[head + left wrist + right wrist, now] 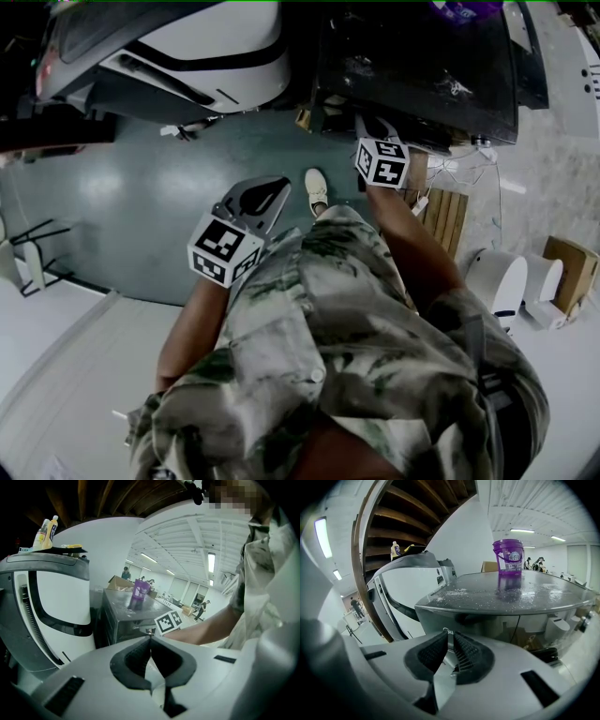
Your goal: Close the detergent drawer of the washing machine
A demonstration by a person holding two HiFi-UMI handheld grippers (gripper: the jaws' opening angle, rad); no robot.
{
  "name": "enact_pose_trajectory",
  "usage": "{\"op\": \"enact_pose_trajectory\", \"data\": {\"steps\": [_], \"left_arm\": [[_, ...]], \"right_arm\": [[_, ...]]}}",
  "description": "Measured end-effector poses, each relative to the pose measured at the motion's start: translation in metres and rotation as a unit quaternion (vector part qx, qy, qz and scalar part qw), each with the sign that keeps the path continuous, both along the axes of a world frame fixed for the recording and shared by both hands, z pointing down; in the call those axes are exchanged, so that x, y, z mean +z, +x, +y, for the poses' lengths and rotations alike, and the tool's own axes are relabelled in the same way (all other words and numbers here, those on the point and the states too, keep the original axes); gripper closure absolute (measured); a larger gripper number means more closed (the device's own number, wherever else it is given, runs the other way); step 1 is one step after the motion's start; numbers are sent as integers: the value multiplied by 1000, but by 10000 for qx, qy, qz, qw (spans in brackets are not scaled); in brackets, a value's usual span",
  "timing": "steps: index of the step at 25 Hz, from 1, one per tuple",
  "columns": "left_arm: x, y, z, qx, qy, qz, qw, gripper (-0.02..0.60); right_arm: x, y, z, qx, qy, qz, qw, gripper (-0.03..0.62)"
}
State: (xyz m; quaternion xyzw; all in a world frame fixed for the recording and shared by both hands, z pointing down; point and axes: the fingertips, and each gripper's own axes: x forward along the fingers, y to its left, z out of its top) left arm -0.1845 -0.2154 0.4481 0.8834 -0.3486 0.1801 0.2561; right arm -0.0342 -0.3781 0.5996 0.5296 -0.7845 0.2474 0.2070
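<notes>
The washing machine (412, 66) is a dark grey box with a dusty top (511, 592). My right gripper (450, 637) is shut with nothing held, its tips right at the top of the machine's front panel (473, 620). A drawer standing out from that panel cannot be made out. In the head view the right gripper (373, 127) is at the machine's front edge. My left gripper (255, 199) hangs back over the floor, left of the machine. Its jaws (151, 639) are shut and empty, and they point toward the machine (124, 618).
A purple tub (509, 556) stands on the machine's top. A large white and grey appliance (187, 47) stands directly left of the machine. Bottles (46, 531) rest on top of it. Wooden slats (445, 216) and white containers (506, 281) lie at the right.
</notes>
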Motion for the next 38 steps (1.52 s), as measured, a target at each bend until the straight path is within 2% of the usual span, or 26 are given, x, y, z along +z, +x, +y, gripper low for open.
{"op": "enact_pose_trajectory", "data": {"steps": [11, 20, 28, 38], "left_arm": [[-8, -6, 68, -68, 175, 73, 9998, 557], [-18, -16, 132, -206, 318, 175, 9991, 557], [-28, -32, 183, -384, 416, 267, 9980, 557], [-36, -45, 238, -575, 461, 341, 9967, 557]], "right_arm": [[-24, -12, 86, -482, 153, -12, 9987, 566], [-68, -28, 182, -1002, 296, -325, 9940, 572], [-117, -50, 271, -1718, 361, -601, 9826, 572], [-159, -60, 356, -2325, 487, -655, 9692, 572]]}}
